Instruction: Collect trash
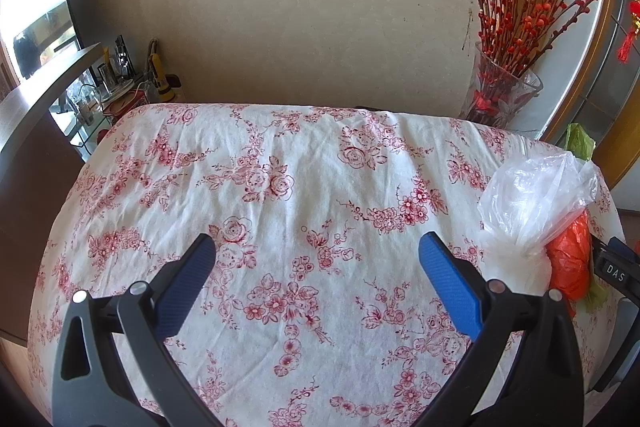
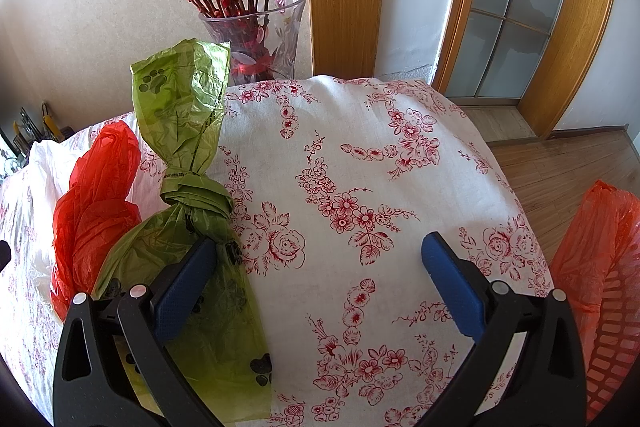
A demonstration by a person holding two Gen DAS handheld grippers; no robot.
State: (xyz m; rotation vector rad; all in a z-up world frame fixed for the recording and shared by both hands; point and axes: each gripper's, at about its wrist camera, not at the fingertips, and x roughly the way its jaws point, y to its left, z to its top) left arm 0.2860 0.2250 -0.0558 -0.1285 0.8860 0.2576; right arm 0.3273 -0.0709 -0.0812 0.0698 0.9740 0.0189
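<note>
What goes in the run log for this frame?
left gripper: open, empty | right gripper: open beside green bag | red bag, clear bag on table

Left gripper [image 1: 316,259]: two matte black plastic arms with triangular cut-outs, each carrying a blue textured pad on its inner face. Fingers [image 1: 450,287] taper to rounded tips. Silver round-head pins sit at the pivots, two per side. Right gripper [image 2: 318,259]: identical build, with black arms, blue ribbed pads and silver pivot pins. Its body in the left wrist view bears white lettering "DAS".
</note>
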